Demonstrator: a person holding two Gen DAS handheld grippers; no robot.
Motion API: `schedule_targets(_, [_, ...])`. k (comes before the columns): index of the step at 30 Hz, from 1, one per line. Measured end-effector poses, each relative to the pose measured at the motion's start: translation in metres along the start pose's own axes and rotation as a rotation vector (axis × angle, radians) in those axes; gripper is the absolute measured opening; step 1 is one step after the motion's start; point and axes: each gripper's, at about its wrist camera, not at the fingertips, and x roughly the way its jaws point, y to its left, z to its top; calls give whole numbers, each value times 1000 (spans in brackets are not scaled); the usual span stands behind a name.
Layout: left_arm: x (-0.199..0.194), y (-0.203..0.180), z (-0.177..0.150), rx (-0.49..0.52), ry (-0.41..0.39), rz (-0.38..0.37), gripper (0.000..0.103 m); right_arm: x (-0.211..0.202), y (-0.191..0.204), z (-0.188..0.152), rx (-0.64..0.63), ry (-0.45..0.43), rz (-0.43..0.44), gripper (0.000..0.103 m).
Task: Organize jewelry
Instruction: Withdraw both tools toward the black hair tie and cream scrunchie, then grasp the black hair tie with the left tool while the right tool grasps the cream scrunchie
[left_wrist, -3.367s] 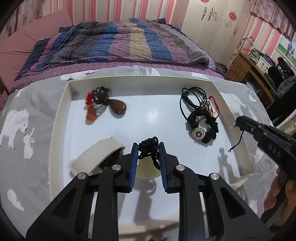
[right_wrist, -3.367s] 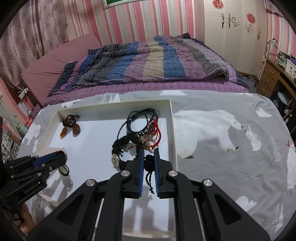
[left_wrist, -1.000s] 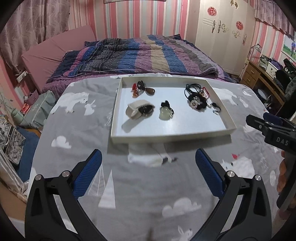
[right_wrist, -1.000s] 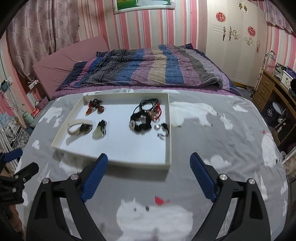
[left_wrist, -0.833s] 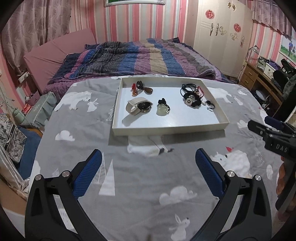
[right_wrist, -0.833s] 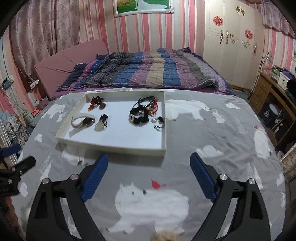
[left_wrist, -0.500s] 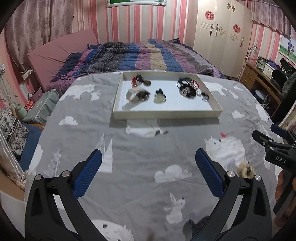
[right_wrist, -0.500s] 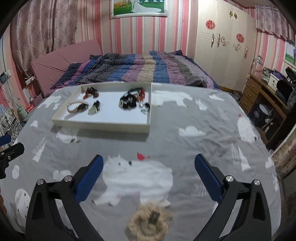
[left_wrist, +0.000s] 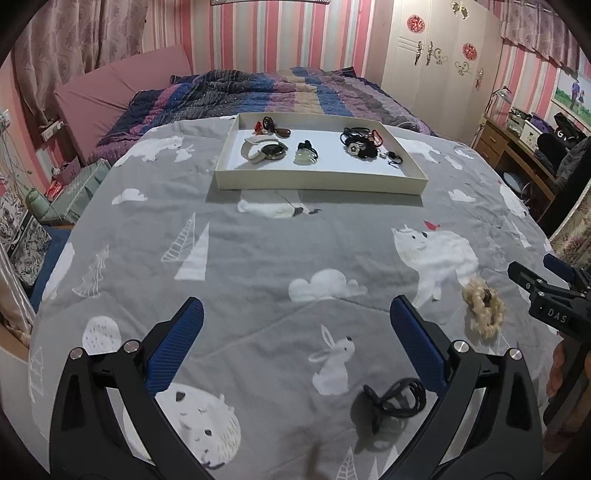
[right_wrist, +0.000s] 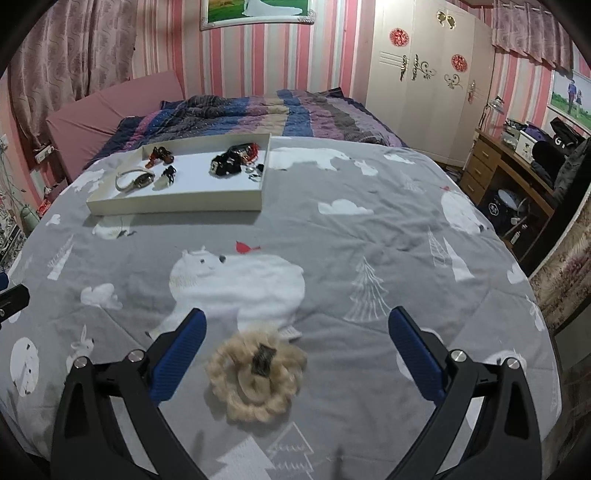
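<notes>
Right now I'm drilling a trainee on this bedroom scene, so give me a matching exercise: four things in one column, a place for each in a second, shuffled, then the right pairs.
Things:
1. fluffy cream hair tie
2. black cord loop
3. watch with a beige strap
4. striped quilt

Places:
A. left part of the white tray
B. on the grey bedspread, between the open jaws of the right gripper
C. beyond the tray's far edge
D. on the bedspread by the right-hand finger of the left gripper

Pairs: 1-B, 2-D, 3-A, 4-C
</notes>
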Motion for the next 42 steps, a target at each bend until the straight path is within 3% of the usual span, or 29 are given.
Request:
schedule_targets(11, [-16,-14,-37,48,-23,-29,100,-15,-10,-33,28,6,-34,99])
schedule_targets(26, [0,-42,-78,105,38,-137,100,-6,7,-58,-35,60,-11,99])
schedule_targets(34, [26,-49,-80,114,68,-108,100,18,14,-57,-44,95,-13,99])
schedule_targets(42, [33,-41,-72,109,58,-145,94,37,18,-50,-42,118,9,98])
